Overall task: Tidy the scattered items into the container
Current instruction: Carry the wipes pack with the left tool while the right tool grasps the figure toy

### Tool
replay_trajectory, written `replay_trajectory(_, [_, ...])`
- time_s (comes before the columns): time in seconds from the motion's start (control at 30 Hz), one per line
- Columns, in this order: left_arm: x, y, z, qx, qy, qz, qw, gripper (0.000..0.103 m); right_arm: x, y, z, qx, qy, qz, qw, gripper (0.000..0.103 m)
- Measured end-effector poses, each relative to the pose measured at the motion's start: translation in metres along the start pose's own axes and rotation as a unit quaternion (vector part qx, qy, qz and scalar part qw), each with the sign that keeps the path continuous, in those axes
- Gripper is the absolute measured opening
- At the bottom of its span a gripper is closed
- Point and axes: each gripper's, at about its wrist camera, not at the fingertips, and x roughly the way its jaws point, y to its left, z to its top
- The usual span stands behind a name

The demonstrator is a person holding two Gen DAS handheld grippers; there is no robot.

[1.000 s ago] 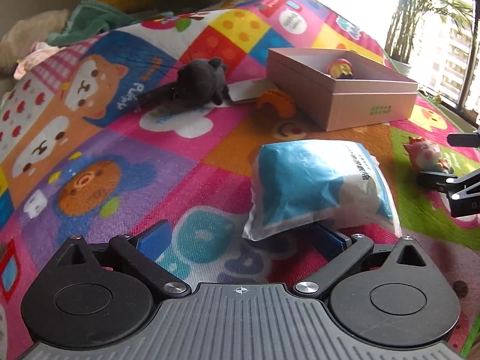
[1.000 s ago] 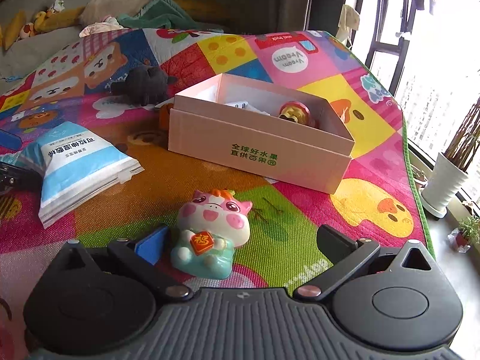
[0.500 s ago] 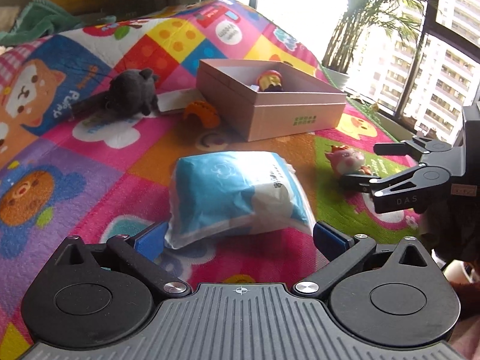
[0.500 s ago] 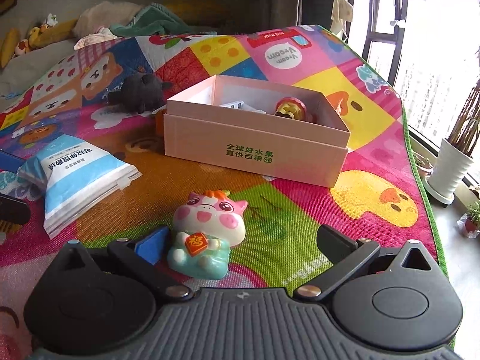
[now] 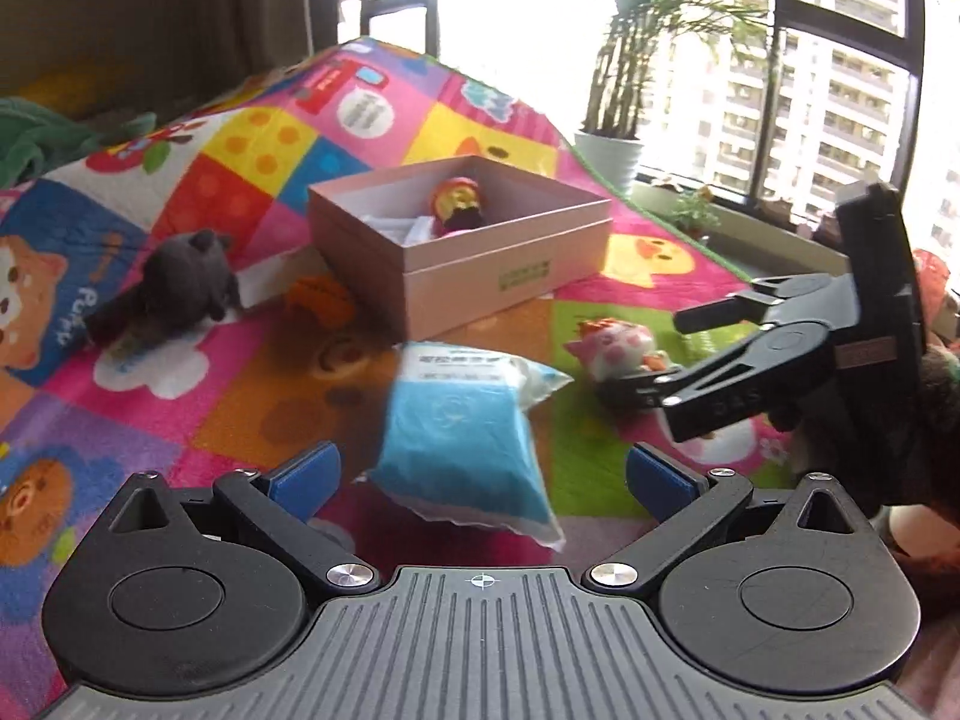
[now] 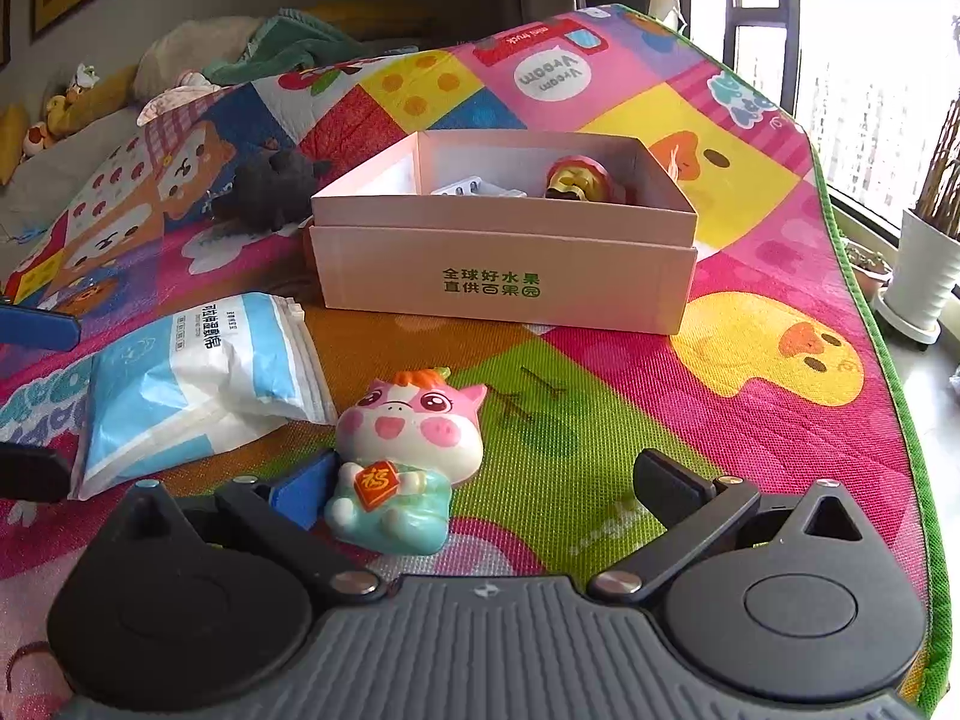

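Both grippers spread wide, gripping nothing: left gripper around blue pouch, right gripper around pig figurine

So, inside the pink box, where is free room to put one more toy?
In the pink box, the near left part of its floor, beside the white item, looks bare, though the front wall hides some of it. The far right corner is crowded by the red and gold toy.
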Motion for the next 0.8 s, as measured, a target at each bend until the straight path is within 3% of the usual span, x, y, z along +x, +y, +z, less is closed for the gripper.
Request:
replay_trajectory(0.23, [0.054, 0.0, 0.013, -0.003, 0.014, 0.035, 0.9993, 0.103, -0.006, 0.001, -0.003, -0.001, -0.019, -0.01, 1.0, 0.103])
replay_trajectory(0.37, [0.065, 0.008, 0.01, -0.024, 0.031, 0.026, 0.9989, 0.103, -0.011, 0.003, -0.005, -0.002, -0.036, -0.022, 0.999, 0.103])
replay_trajectory(0.53, [0.053, 0.022, -0.001, -0.058, 0.031, 0.089, 0.9938, 0.103, -0.015, 0.014, -0.006, -0.017, -0.023, 0.003, 1.0, 0.102])
replay_trajectory(0.63, [0.042, 0.031, -0.009, -0.086, 0.031, 0.12, 0.9885, 0.103, -0.017, 0.024, -0.003, -0.028, -0.027, 0.009, 0.999, 0.093])
replay_trajectory(0.73, [0.033, 0.038, -0.014, -0.109, 0.027, 0.116, 0.9868, 0.103, -0.015, 0.028, 0.004, -0.028, -0.032, 0.011, 0.999, 0.088])
replay_trajectory(0.8, [0.03, 0.039, -0.015, -0.112, 0.021, 0.107, 0.9877, 0.103, -0.009, 0.03, 0.009, -0.026, -0.02, 0.014, 0.999, 0.079])
